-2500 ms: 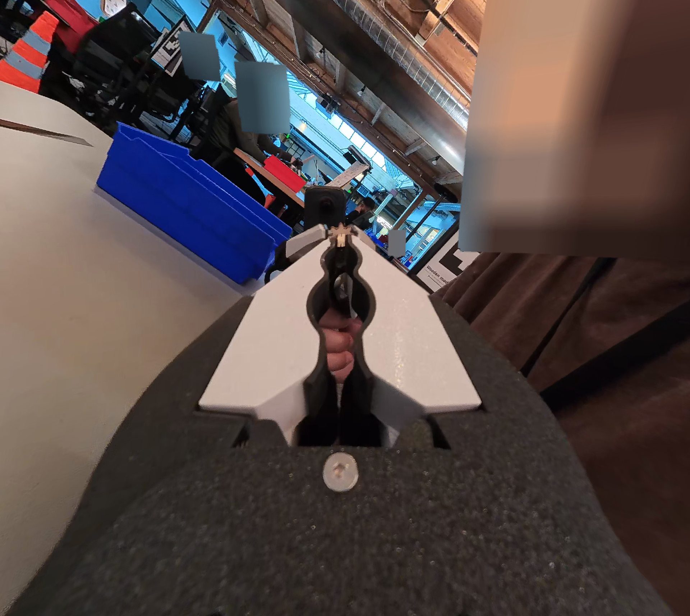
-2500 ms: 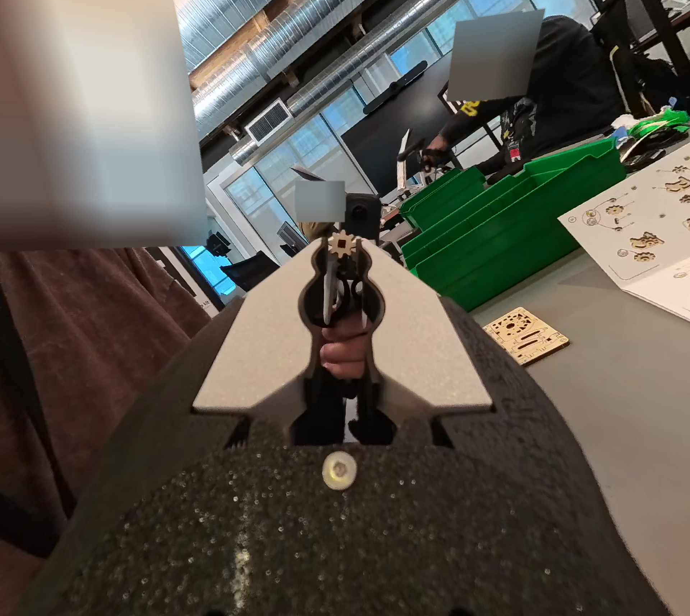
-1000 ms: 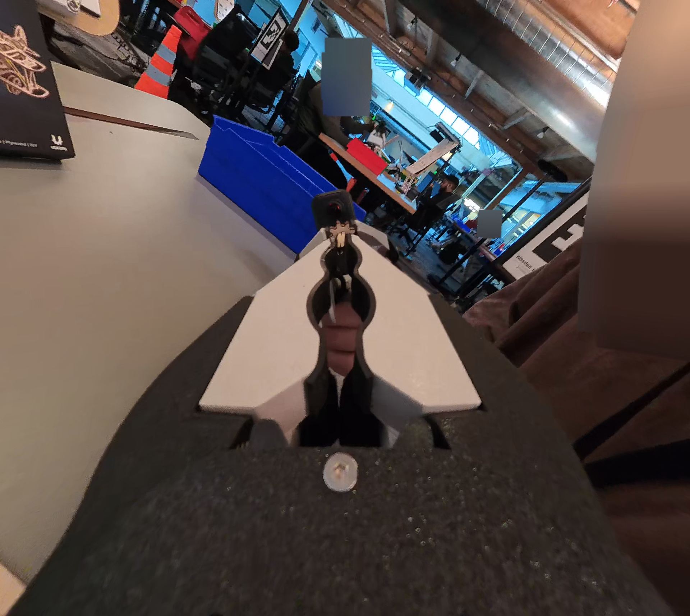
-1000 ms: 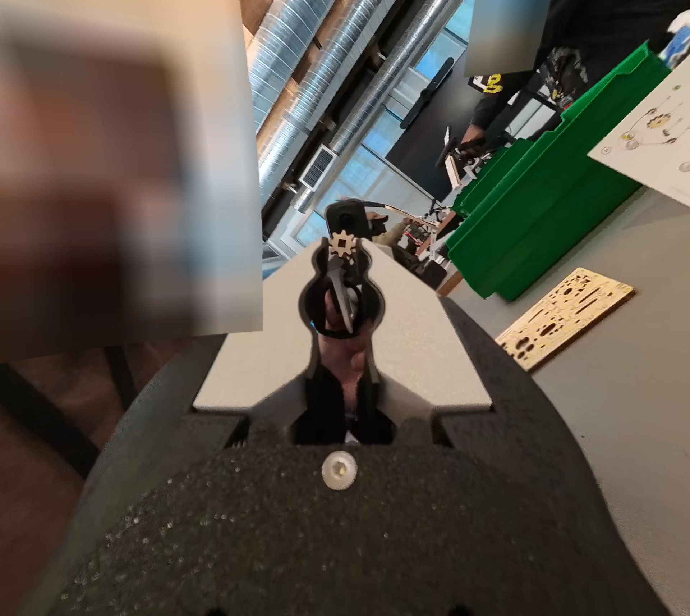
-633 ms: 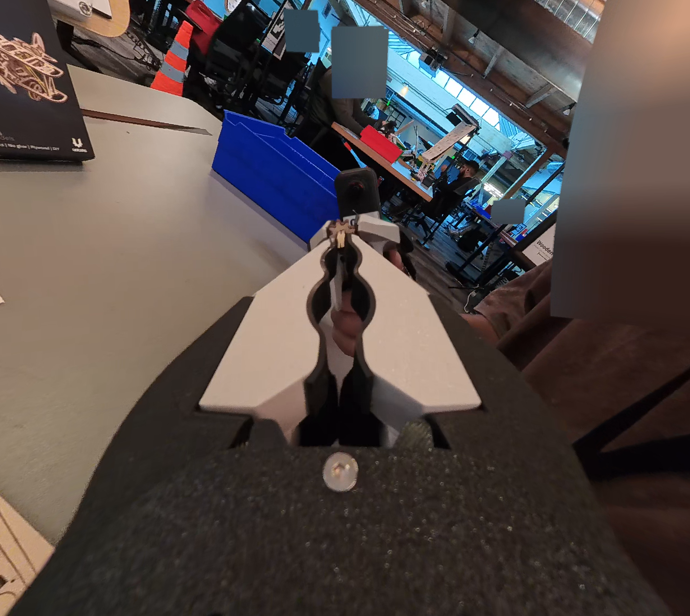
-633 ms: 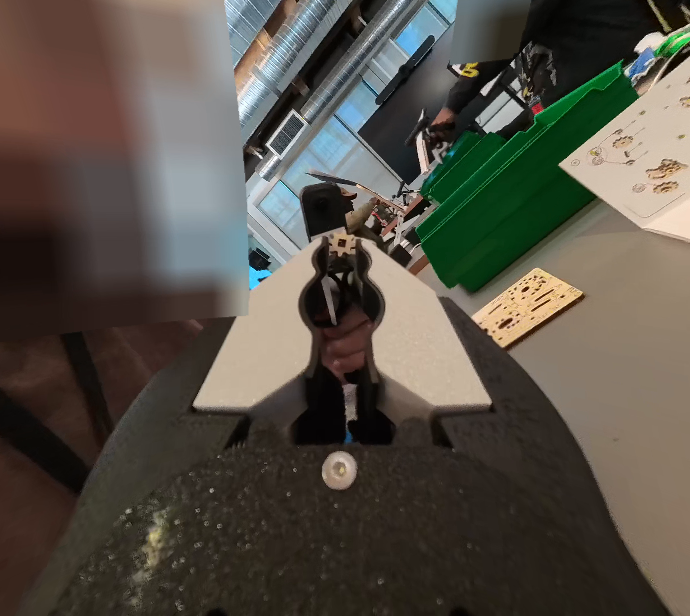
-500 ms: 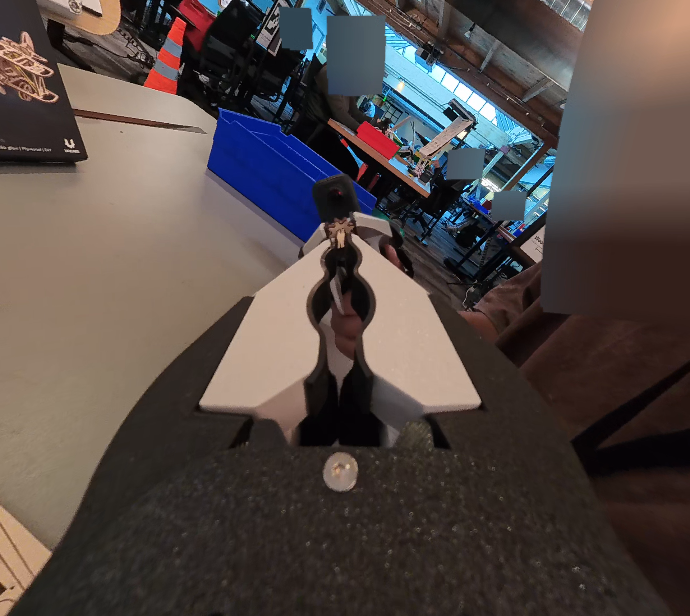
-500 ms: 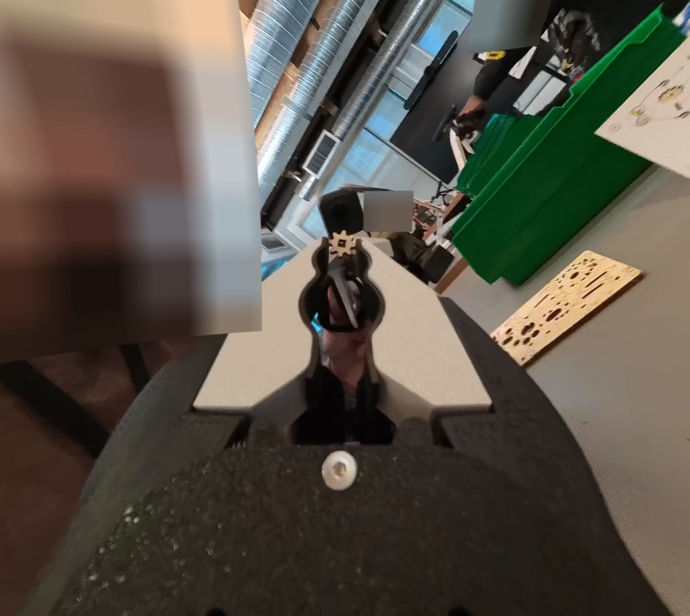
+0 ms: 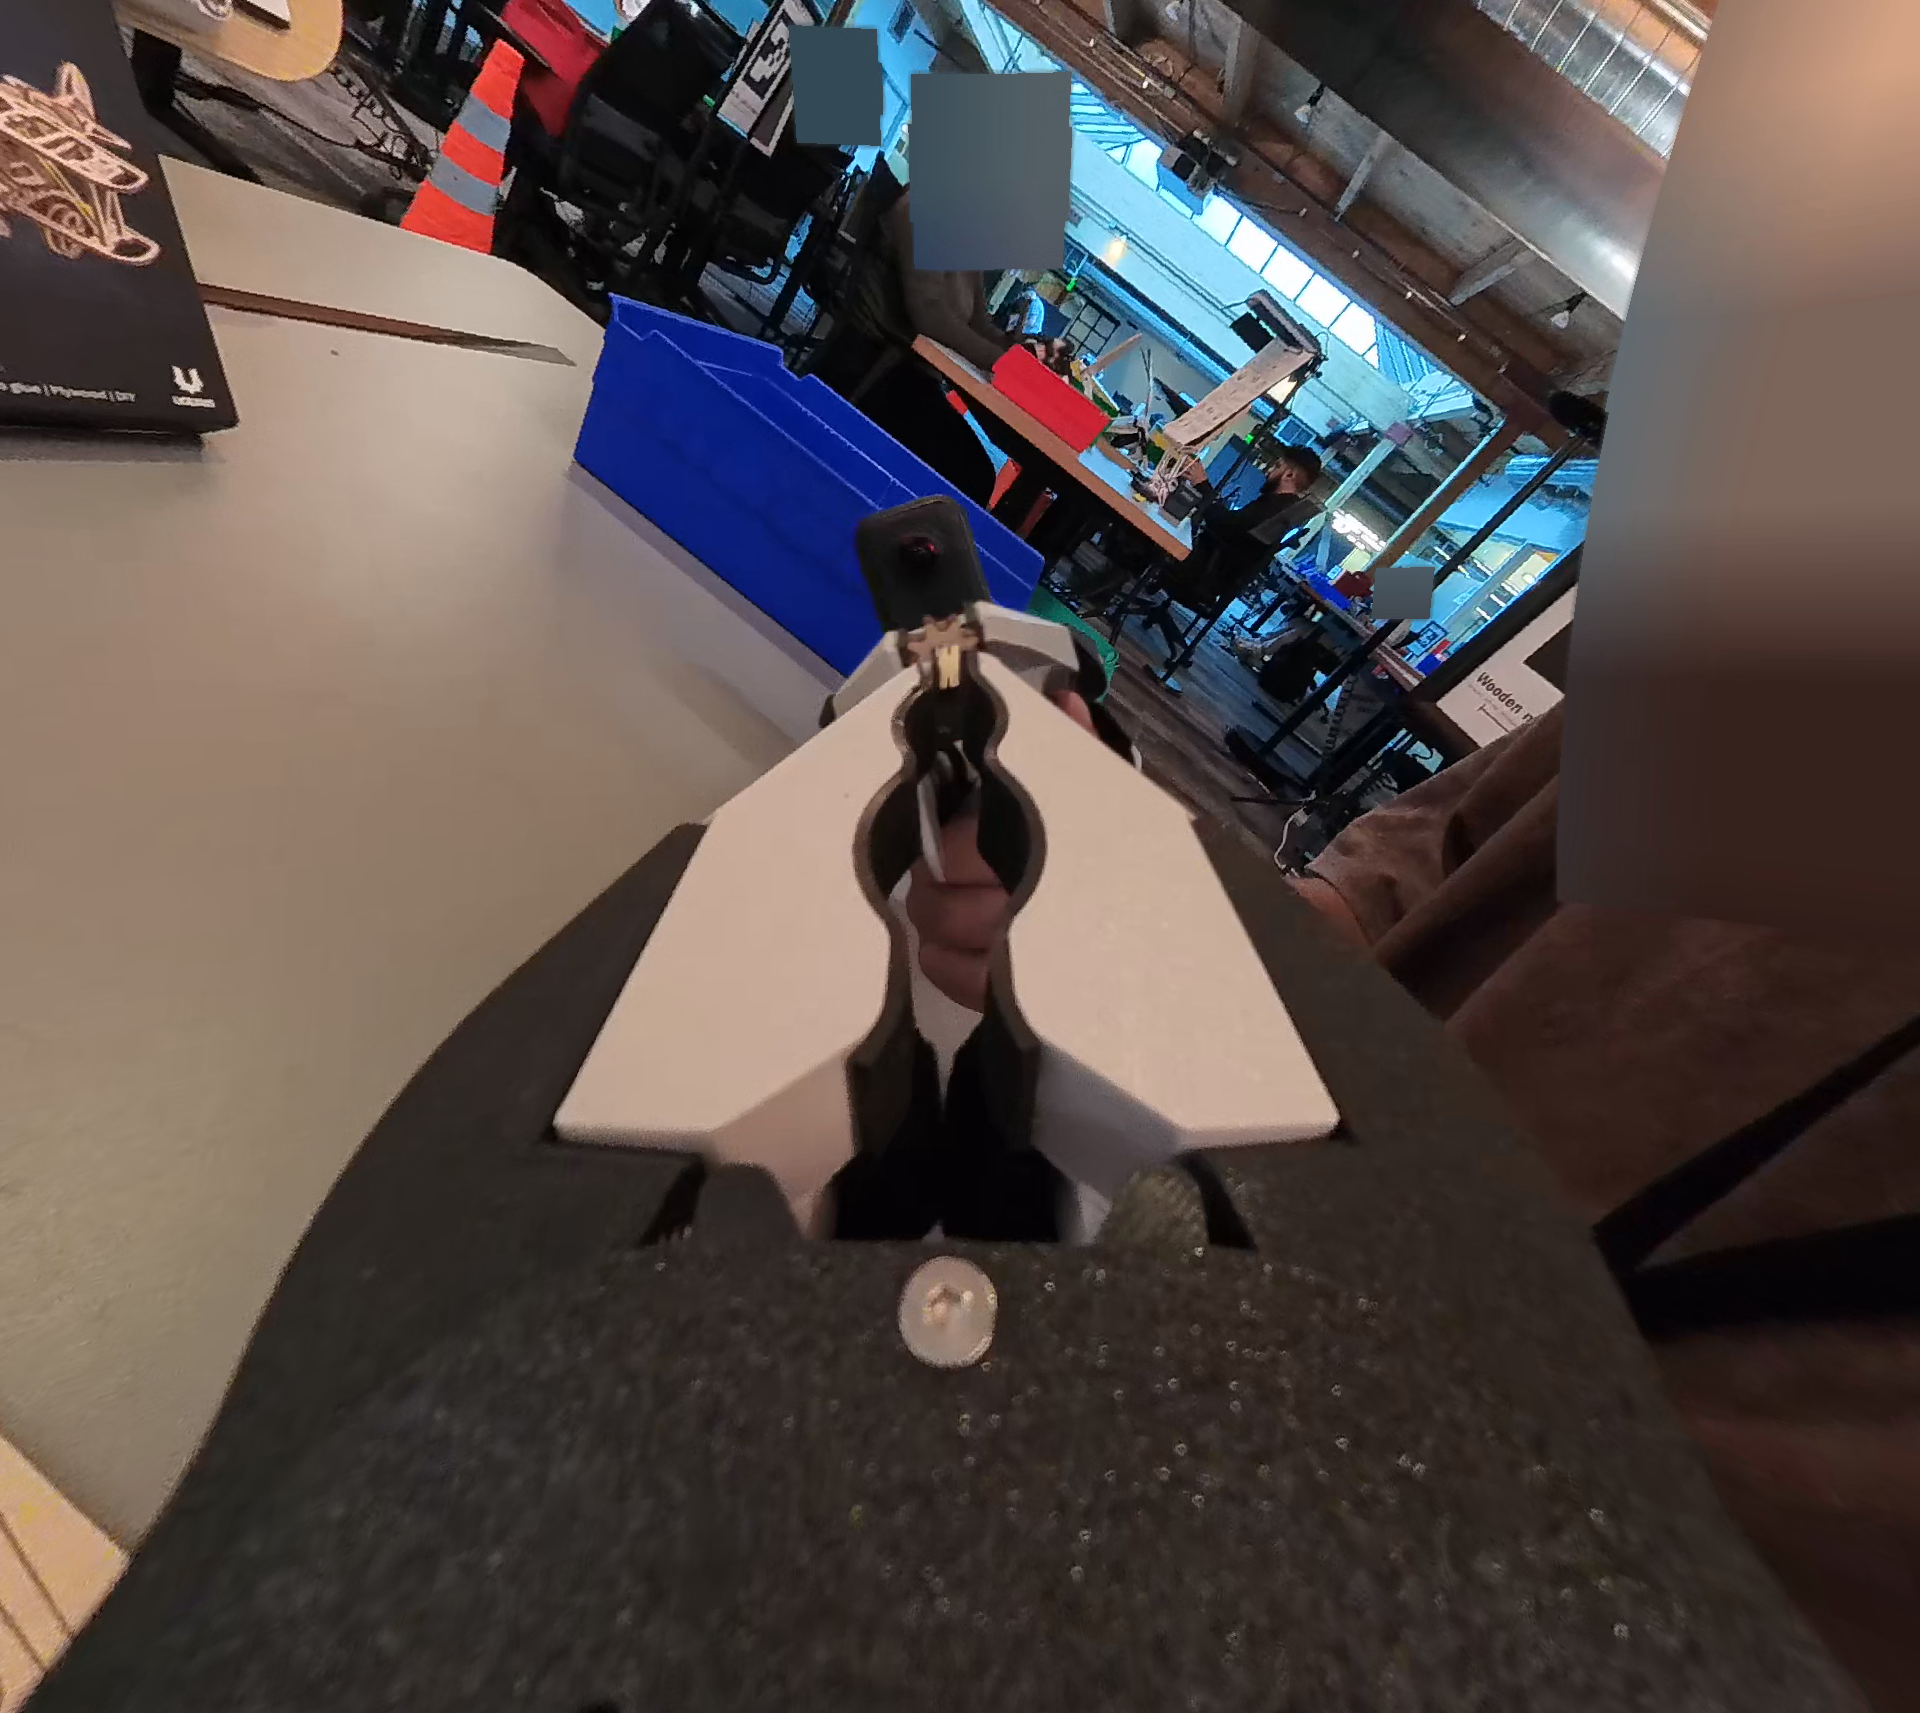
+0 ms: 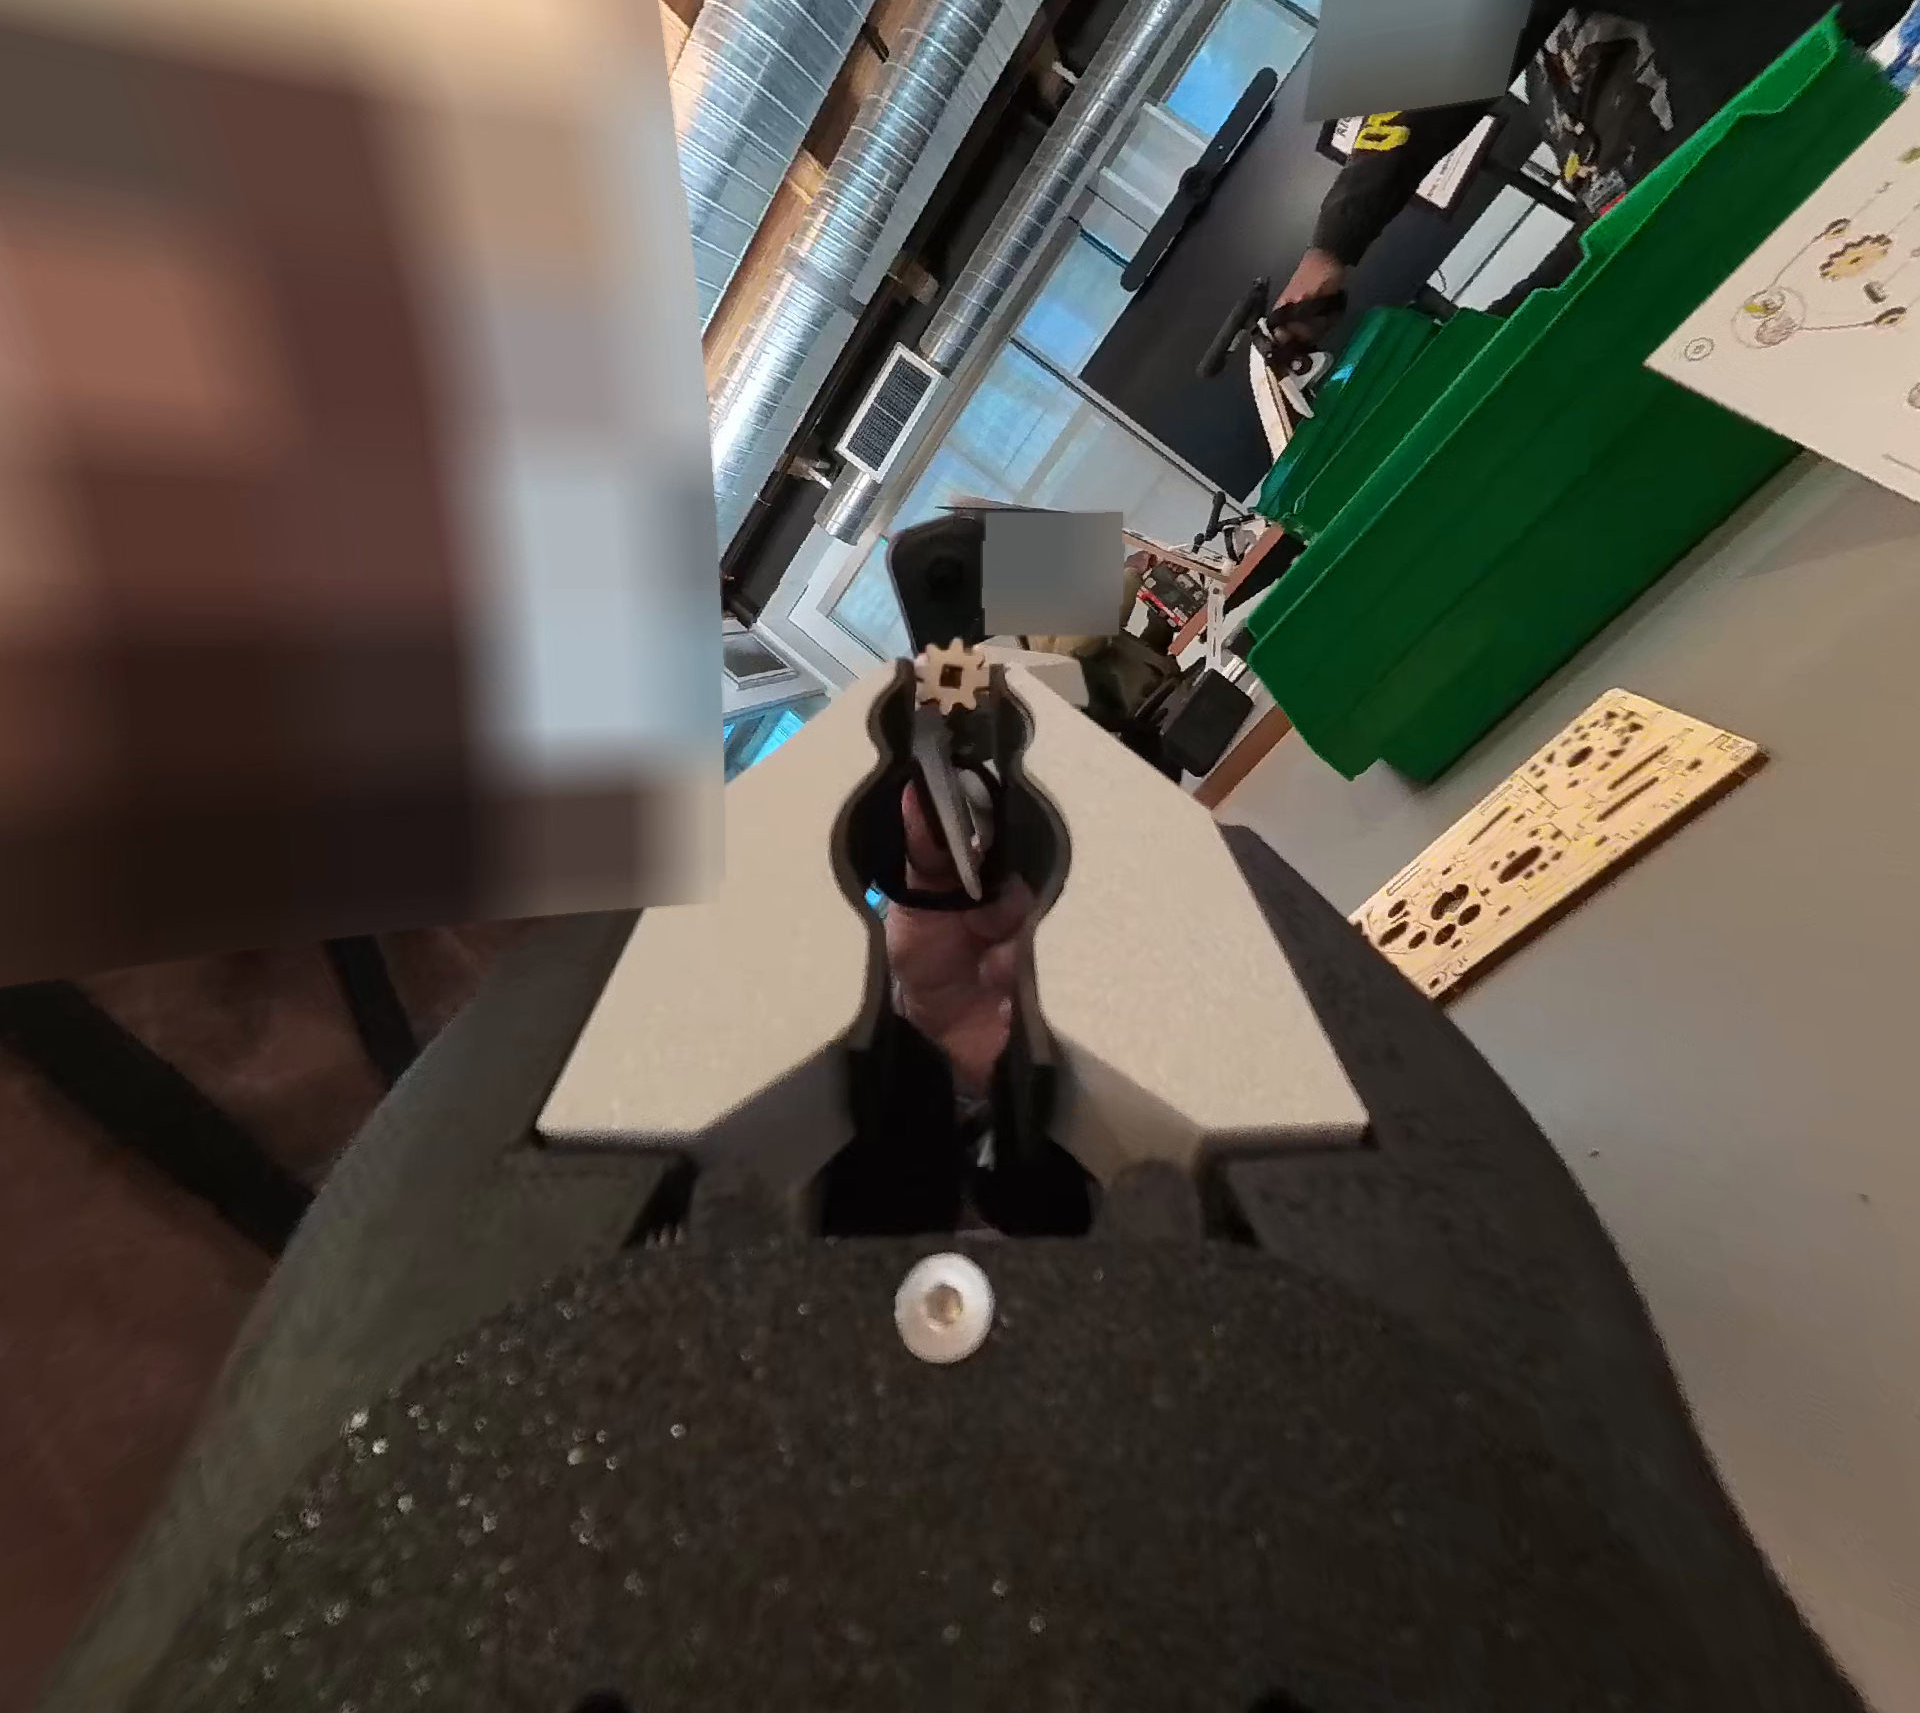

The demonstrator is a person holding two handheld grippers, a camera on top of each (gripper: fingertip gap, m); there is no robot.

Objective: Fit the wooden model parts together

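Right hand-held gripper (image 10: 957,684) pinches a small pale toothed wooden gear (image 10: 950,678).

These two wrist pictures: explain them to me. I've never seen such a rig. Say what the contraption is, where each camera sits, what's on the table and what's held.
There is no robot here. A person holds a two-finger gripper in each hand, and each gripper carries a wide-angle camera looking forward along its fingers, so the black foam and grey wedges at the bottom of each picture are the gripper itself.

The left wrist view shows the left gripper shut on a small wooden piece. Right beyond it is the other gripper with its camera. On the grey table stand a blue bin and a dark box.

The right wrist view shows the right gripper shut on a small wooden gear. Its table holds green bins, a punched wooden sheet and an instruction sheet.

The two grippers face each other, tips close together.
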